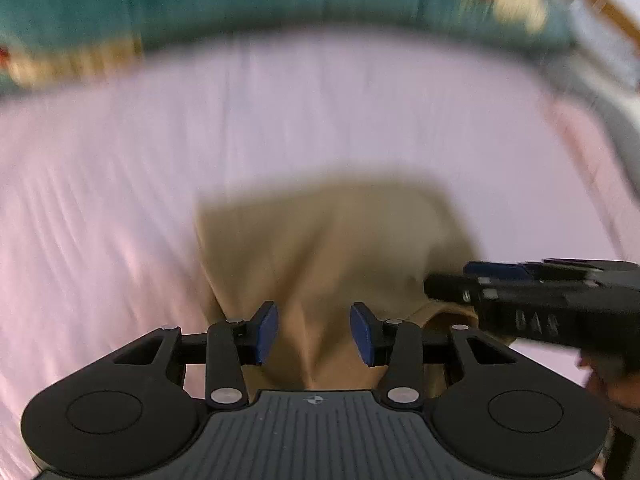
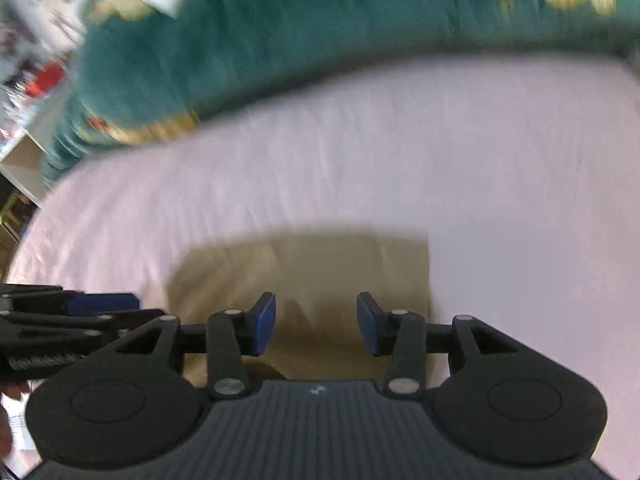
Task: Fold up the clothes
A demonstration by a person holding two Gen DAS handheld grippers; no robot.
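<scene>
A tan garment (image 1: 328, 248) lies folded on the pale pink bed sheet (image 1: 120, 184); it also shows in the right wrist view (image 2: 304, 272). My left gripper (image 1: 314, 334) is open and empty, just above the garment's near edge. My right gripper (image 2: 316, 324) is open and empty over the garment's near part. The right gripper shows from the side in the left wrist view (image 1: 532, 300), at the garment's right edge. The left gripper shows at the left of the right wrist view (image 2: 68, 320). Both views are motion-blurred.
A teal blanket (image 2: 280, 32) with yellow patches lies along the far side of the bed sheet (image 2: 480, 160). A wooden bed frame (image 1: 592, 4) curves at the far right. Shelves with clutter (image 2: 28, 64) stand at the far left.
</scene>
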